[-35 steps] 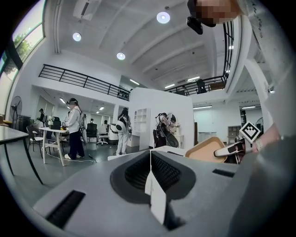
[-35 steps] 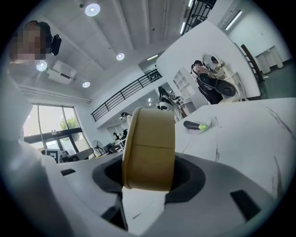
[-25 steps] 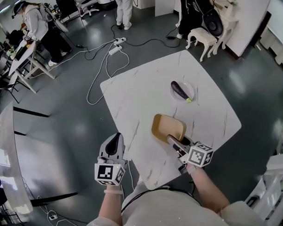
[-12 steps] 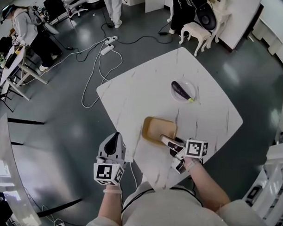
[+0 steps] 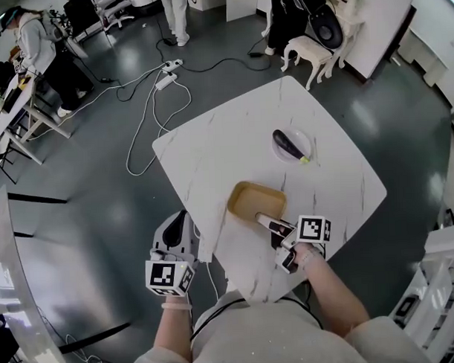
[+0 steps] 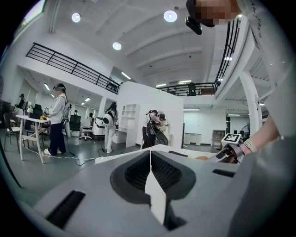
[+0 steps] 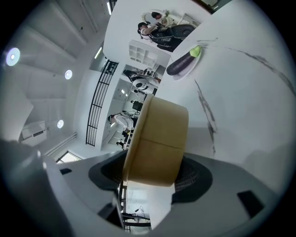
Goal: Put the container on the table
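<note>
The tan rectangular container (image 5: pixel 256 202) rests on the white marble table (image 5: pixel 211 148) near its front edge. My right gripper (image 5: pixel 267 220) reaches in from the front, with the container's near wall (image 7: pixel 157 139) between its jaws. Those jaws are opening, and the pads look loose on the wall. My left gripper (image 5: pixel 176 227) hangs beside the table's left front edge, away from the container. In the left gripper view its fingertips (image 6: pixel 150 180) meet with nothing between them.
A purple eggplant (image 5: pixel 287 146) lies on a white plate (image 5: pixel 304 141) farther back on the table. Cables (image 5: pixel 154 105) trail over the dark floor behind. A white stool (image 5: pixel 312 56) and people stand at the back. A white frame (image 5: pixel 439 281) is at the right.
The right gripper rolled and sank with the container, which went from tilted in the air to flat on the table. Its jaws have spread. The left gripper drifted slightly.
</note>
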The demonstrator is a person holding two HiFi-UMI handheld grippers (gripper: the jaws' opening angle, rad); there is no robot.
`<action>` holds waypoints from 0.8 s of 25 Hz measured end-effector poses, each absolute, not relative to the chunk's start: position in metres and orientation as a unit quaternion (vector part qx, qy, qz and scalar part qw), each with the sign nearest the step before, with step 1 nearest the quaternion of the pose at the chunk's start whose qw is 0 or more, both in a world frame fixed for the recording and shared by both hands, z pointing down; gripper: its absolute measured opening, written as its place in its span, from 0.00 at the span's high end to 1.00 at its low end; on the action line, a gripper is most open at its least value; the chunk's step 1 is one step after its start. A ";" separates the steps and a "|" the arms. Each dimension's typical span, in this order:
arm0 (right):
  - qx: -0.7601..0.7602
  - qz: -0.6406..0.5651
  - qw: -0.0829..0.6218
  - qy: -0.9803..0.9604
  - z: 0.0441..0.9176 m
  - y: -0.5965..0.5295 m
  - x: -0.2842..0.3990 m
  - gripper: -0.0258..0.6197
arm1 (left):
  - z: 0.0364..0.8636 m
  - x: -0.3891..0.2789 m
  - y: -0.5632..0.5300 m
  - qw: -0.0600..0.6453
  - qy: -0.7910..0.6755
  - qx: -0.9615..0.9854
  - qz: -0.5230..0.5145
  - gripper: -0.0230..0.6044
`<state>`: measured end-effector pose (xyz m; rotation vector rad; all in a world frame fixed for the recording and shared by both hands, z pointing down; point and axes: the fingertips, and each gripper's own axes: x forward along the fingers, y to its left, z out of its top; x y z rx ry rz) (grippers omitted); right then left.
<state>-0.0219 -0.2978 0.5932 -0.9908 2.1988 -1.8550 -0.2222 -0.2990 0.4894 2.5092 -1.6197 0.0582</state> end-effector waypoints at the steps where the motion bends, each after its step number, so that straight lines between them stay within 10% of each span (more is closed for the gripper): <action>1: -0.323 -0.610 0.052 0.722 0.592 -0.299 -0.022 0.50 | 0.489 -0.224 -0.299 0.077 -0.542 0.837 0.019 0.95; 20: -0.219 -0.580 -0.143 0.772 0.612 -0.242 -0.054 0.34 | 0.477 -0.231 -0.298 0.066 -0.549 0.833 0.011 0.95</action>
